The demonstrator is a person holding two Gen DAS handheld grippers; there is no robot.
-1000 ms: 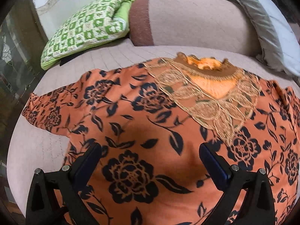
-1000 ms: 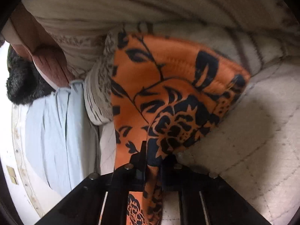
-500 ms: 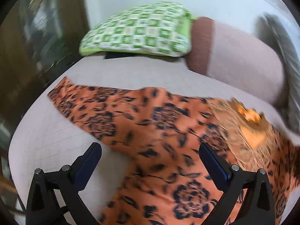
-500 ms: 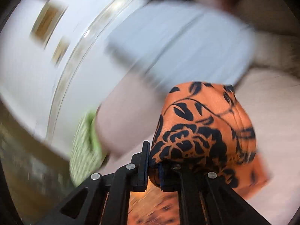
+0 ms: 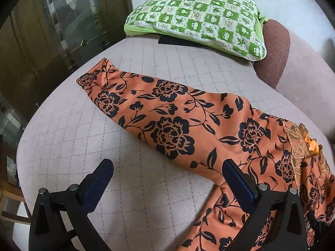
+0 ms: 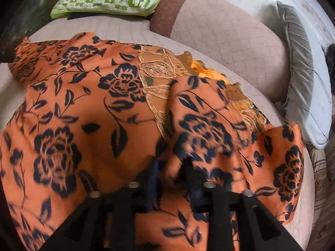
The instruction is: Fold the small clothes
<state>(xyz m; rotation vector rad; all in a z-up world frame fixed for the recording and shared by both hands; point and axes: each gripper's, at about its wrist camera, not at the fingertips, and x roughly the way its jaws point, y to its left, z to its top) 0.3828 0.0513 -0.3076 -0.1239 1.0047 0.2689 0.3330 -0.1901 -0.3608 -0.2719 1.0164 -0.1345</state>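
Left gripper (image 5: 167, 174): jaws spread wide, nothing between them, one finger above bare quilted bed cover (image 5: 62, 138), the other over the orange floral garment (image 5: 178, 113). Right gripper (image 6: 170, 165): jaws opening, a fold of the same garment (image 6: 83, 115) bunched between the blurred fingers; contact with the pads cannot be confirmed. The garment lies spread across the bed cover (image 6: 117, 28). In the left wrist view one sleeve (image 5: 117, 92) runs out flat toward the cover's far left edge. In the right wrist view the gold lace neckline (image 6: 159, 71) sits at mid-garment, with the other sleeve side folded over onto the body beside it. Beyond the garment, at the cover's far edge: a green checked pillow (image 5: 199, 18), a brown-ended bolster (image 5: 274, 50) touching it, and a grey cushion (image 6: 299, 62) at the far right.
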